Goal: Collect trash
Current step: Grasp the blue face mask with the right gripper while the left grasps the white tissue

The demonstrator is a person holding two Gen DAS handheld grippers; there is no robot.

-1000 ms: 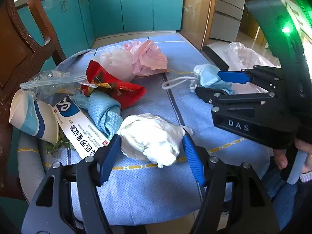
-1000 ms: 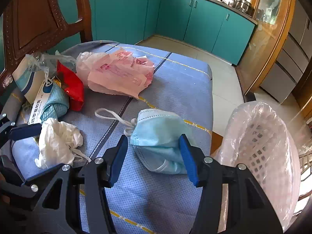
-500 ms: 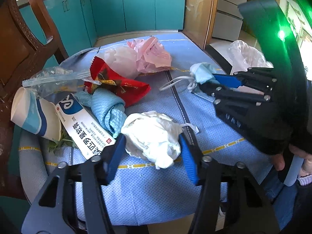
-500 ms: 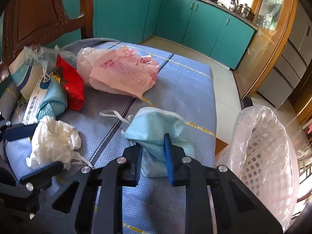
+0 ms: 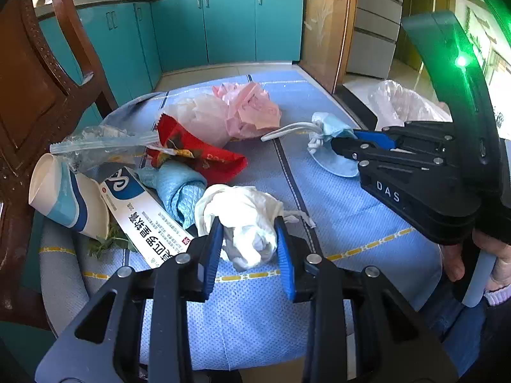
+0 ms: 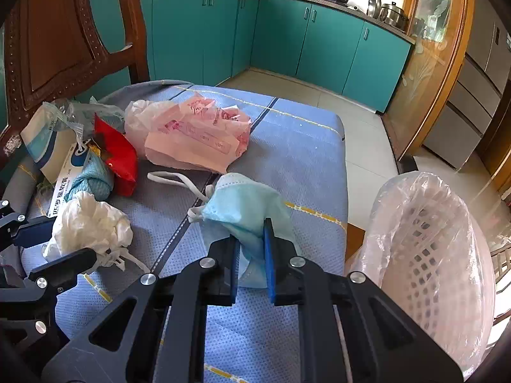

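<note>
While the left wrist view takes in the person's right hand (image 5: 488, 255) wrapped round a handle at the far right edge, it shows the lined bin only as a scrap of clear plastic behind the right tongs (image 5: 343, 146), which reach in level from the right. Near the bottom of this view the left tongs (image 5: 249, 245) point forward over the blue-clothed counter (image 5: 367, 210), their blue pads partly apart and pressed against either side of the crumpled white tissue (image 5: 242, 220). Left of the tissue lie a white medicine box (image 5: 143, 214), a paper cup (image 5: 64, 198) on its side, a rolled blue cloth (image 5: 182, 191) and a red wrapper (image 5: 198, 150), with a pink plastic bag (image 5: 242, 115) farther off. From the right wrist view the white basket with its plastic liner (image 6: 431, 255) stands whole, just off the counter's right edge. Its tongs (image 6: 252, 252) are nearly together, clamped on the near fold of the light blue face mask (image 6: 246, 207), whose white ear loop (image 6: 172, 178) trails left on the cloth.
</note>
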